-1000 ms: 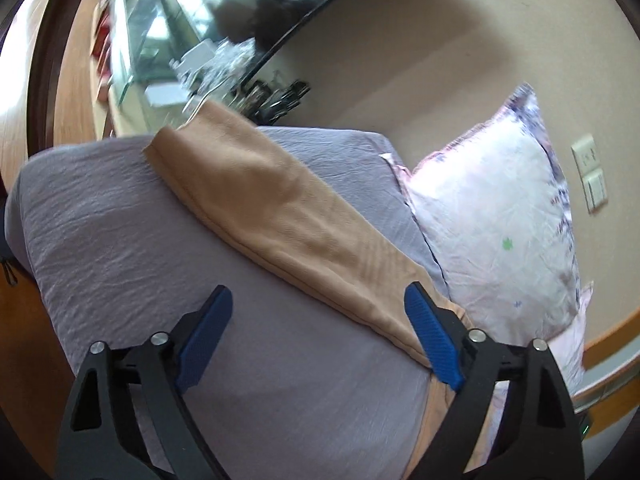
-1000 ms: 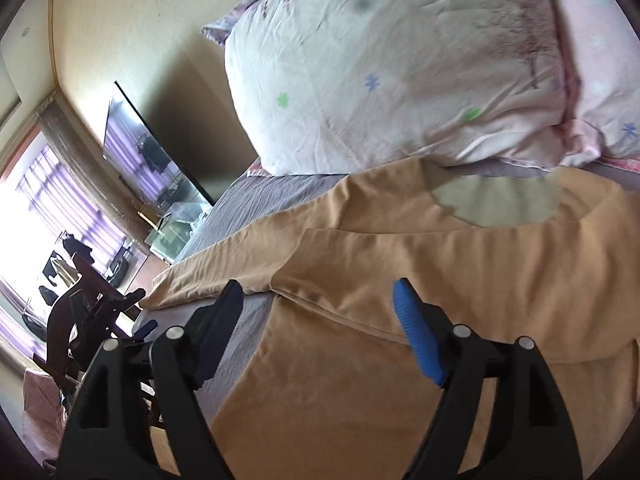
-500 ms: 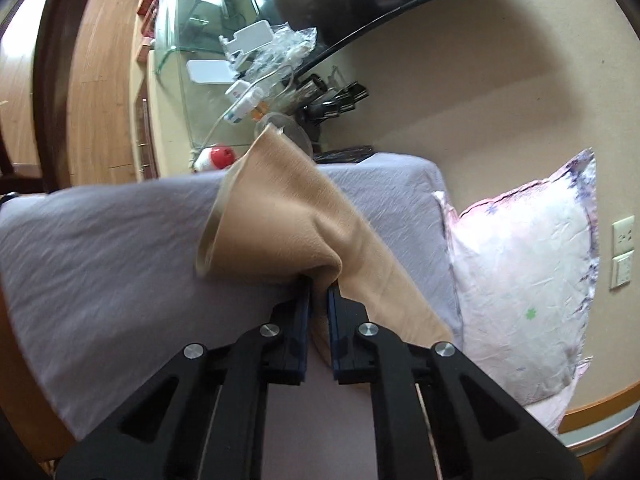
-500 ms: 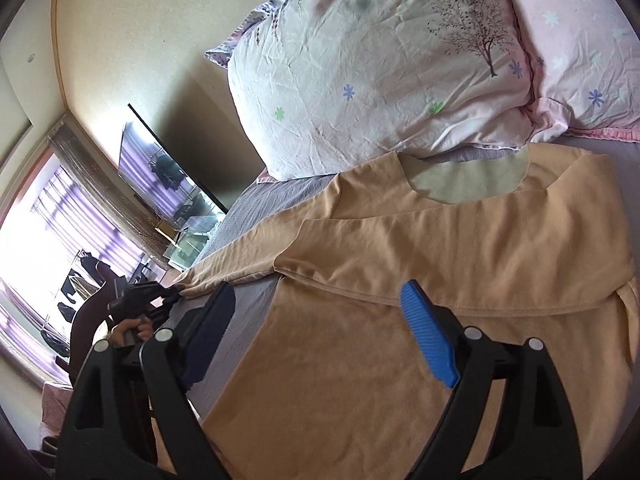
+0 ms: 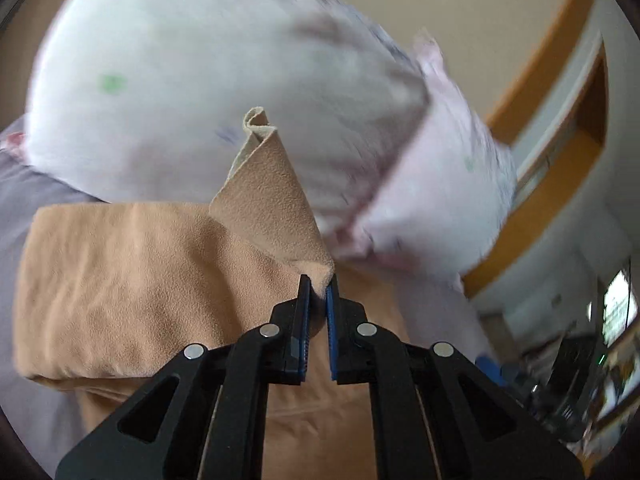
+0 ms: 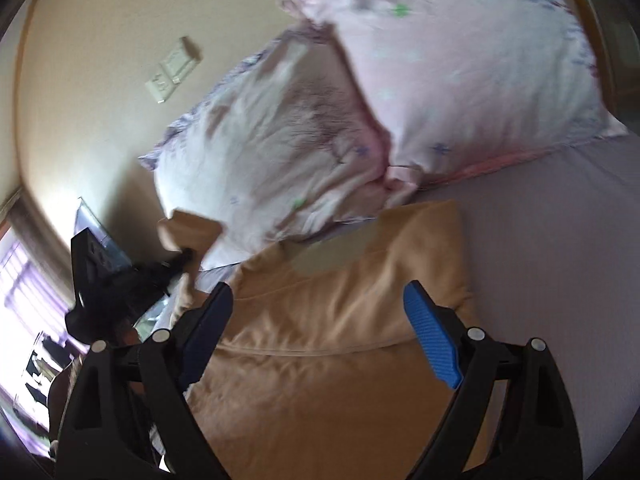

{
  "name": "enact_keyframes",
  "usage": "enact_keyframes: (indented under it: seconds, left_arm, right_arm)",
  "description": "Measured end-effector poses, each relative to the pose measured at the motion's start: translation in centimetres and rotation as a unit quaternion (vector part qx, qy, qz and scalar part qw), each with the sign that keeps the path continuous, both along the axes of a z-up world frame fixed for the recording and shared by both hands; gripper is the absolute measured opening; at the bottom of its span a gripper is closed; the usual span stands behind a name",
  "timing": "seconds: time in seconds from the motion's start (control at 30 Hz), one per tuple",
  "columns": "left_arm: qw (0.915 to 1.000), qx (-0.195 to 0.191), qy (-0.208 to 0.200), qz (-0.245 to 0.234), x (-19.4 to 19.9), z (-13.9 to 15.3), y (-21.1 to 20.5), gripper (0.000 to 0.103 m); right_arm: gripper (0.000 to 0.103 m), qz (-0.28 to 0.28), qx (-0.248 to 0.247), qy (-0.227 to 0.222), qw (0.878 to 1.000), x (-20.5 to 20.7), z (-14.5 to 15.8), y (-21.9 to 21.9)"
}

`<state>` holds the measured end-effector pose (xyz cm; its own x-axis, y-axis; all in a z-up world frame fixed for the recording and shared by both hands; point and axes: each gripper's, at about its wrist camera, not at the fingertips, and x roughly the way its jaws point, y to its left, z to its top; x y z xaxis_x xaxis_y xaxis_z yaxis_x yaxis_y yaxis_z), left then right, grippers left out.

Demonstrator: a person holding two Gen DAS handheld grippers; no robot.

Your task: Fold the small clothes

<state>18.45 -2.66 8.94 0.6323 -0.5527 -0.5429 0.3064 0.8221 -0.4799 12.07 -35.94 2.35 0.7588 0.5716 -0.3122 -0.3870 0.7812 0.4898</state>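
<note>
A tan long-sleeved shirt (image 6: 344, 320) lies on the grey bed sheet (image 6: 552, 248), its neck toward the pillows. My left gripper (image 5: 318, 294) is shut on the shirt's sleeve (image 5: 272, 208) and holds the cuff end lifted above the shirt's body (image 5: 120, 280). The left gripper also shows in the right wrist view (image 6: 176, 262) at the left, with the sleeve end (image 6: 188, 226) raised. My right gripper (image 6: 320, 320) is open and empty, hovering above the shirt's chest.
Two pale floral pillows (image 6: 460, 80) lean against the beige wall at the head of the bed. A wall socket plate (image 6: 172, 70) sits above them. A wooden bed frame edge (image 5: 540, 72) runs at the right. A bright window (image 6: 24, 300) is at the far left.
My left gripper closed on the sleeve, then carried it up and across over the shirt's body toward the pillows. My right gripper stayed open and shifted toward the shirt's right side.
</note>
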Motion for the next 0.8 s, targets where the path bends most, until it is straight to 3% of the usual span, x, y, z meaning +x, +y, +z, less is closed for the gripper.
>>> enact_keyframes:
  seconds: [0.07,0.1,0.17,0.23,0.27,0.33,0.37,0.47,0.57,0.7,0.8]
  left_arm:
    - [0.9934,0.074,0.039,-0.078,-0.1,-3.3,-7.1,0.008]
    - [0.993,0.095,0.055,-0.044,-0.4,-4.9,-9.9,0.008]
    - [0.9866,0.116,0.058,-0.098,-2.6,-6.2,-12.6,0.008]
    - [0.9839,0.13,0.042,-0.115,-4.8,-5.6,-12.7,0.008]
    - [0.9846,0.124,0.033,-0.118,-5.7,-5.0,-11.9,0.014]
    - [0.9891,0.111,0.005,-0.096,-7.2,-3.1,-8.5,0.047]
    - [0.991,0.118,-0.013,-0.062,-7.4,-2.3,-6.9,0.07]
    - [0.9834,0.172,-0.044,0.038,-6.7,-1.3,-1.6,0.074]
    - [0.976,0.193,-0.006,0.101,-4.4,-2.4,2.7,0.074]
    - [0.9728,0.193,0.047,0.119,-3.0,-5.1,5.3,0.073]
    - [0.9725,0.191,0.064,0.117,-3.5,-6.7,5.8,0.073]
  right_arm:
    - [0.087,-0.012,0.008,0.035,0.999,1.4,-1.2,-1.5]
    - [0.087,-0.013,0.012,0.05,0.999,1.9,-1.8,-2.0]
    - [0.086,-0.009,0.026,0.084,0.996,3.1,-2.8,-3.1]
    - [0.079,-0.001,0.028,0.096,0.995,3.7,-3.4,-3.5]
    - [0.072,0.005,0.026,0.101,0.995,4.1,-3.6,-3.2]
    - [0.06,0.016,0.016,0.113,0.993,5.1,-4.0,-2.5]
    - [0.053,0.016,0.003,0.122,0.992,5.8,-4.3,-2.0]
    - [0.047,-0.001,-0.03,0.138,0.99,7.5,-5.1,-0.3]
    - [0.043,-0.018,-0.064,0.146,0.987,9.2,-5.6,0.9]
    - [0.035,-0.037,-0.11,0.154,0.981,11.1,-6.4,1.9]
    - [0.014,-0.045,-0.16,0.14,0.976,10.9,-6.9,2.6]
